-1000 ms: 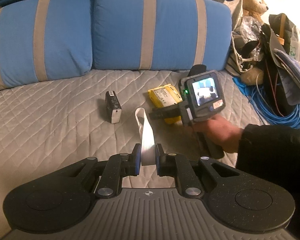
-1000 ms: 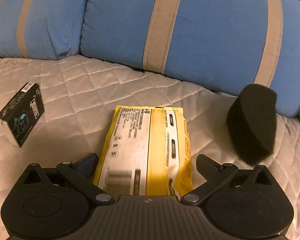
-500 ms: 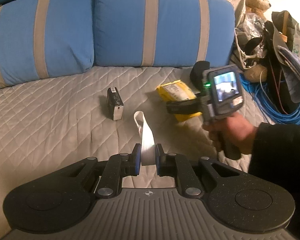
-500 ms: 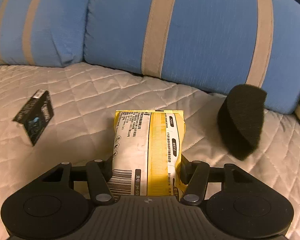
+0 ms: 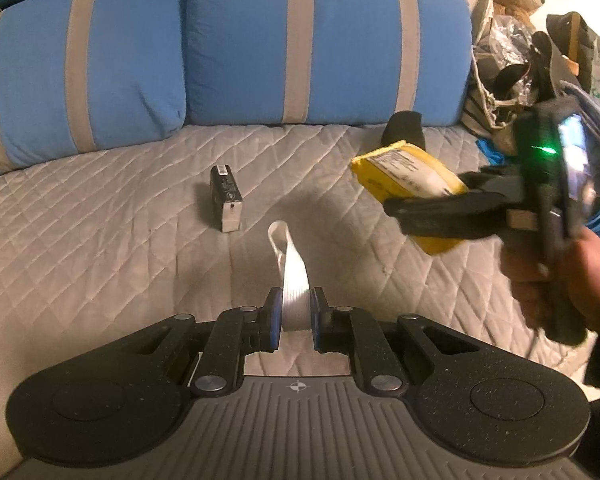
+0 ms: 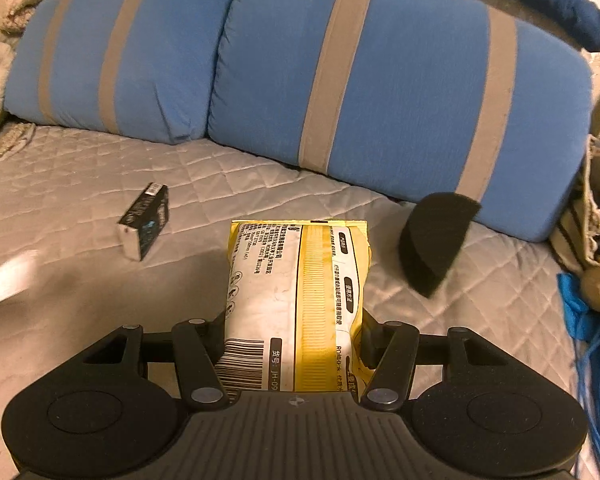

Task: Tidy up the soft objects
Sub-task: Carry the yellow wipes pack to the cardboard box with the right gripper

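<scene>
1. Two claws are in use, each clamped on sth soft. The right claw (image 6: 294, 332) is shut across the yellow packet (image 6: 296, 300), gripped at its barcode end by both flat sides; the far end sticks out fwd, unsupported.
2. The packet is seen off the bed (image 5: 100, 248) in the left wrist view (image 5: 410, 172), held in the air w/ its shadow on the quilt below.
3. The left claw (image 5: 294, 316) is closed on a white strap (image 5: 294, 280), pinched edge-on betw. the blue pads (image 5: 274, 316); its looped far end (image 5: 278, 240) points away over the quilt.
4. Handling, judged: the packet looks light, crinkly and squashy, prob. a film pouch. It bulges betw. the fingers, so a firm grip near mid-body is preferred; slick film could slide if held at one end only.
5. The strap is judged limp and v. light: no crush risk, but it will flop; hold near the middle.
6. Still on the quilt: a small black box (image 6: 144, 220) (stiff, not soft) and a black foam wedge (image 6: 434, 240) by the blue cushions (image 6: 380, 80). The foam is judged springy; it should be taken across its thin faces.
</scene>
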Demonstrator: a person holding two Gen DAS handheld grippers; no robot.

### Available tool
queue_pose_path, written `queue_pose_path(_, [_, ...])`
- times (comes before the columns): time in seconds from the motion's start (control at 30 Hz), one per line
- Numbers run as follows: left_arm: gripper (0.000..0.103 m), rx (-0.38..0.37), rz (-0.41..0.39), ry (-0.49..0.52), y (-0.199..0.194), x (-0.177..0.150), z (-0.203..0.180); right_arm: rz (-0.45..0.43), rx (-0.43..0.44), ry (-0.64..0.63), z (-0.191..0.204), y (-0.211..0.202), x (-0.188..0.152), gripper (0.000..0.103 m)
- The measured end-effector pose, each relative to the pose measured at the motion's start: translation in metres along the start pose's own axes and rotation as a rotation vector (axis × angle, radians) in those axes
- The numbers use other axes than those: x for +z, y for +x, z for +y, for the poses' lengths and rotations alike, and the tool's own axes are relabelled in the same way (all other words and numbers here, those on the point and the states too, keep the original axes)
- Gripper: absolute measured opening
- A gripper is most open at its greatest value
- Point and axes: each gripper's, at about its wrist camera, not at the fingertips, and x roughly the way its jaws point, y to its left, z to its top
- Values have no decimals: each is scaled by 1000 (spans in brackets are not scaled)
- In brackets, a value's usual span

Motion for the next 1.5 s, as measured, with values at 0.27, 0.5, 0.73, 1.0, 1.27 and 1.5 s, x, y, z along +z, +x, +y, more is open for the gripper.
queue_pose_path(0.27, [15, -33, -24, 8, -15, -13, -21, 0, 8, 8, 0, -59, -28, 60])
queue_pose_path(0.5, [15, -46, -34, 6, -32, -31, -32, 5, 23, 26, -1, -105, -56, 60])
queue_pose_path(0.73, [15, -67, -29, 27, -46, -53, -46, -4, 57, 48, 5, -148, -77, 60])
queue_pose_path(1.0, [15, -92, -23, 34, -70, -85, -55, -6, 80, 52, 19, -185, -100, 60])
queue_pose_path(1.27, [15, -171, 46, 56, -84, -119, -63, -24, 82, 97, 23, -219, -118, 60])
queue_pose_path(1.5, [15, -203, 112, 72, -95, -151, -77, -35, 90, 120, 30, -243, -131, 60])
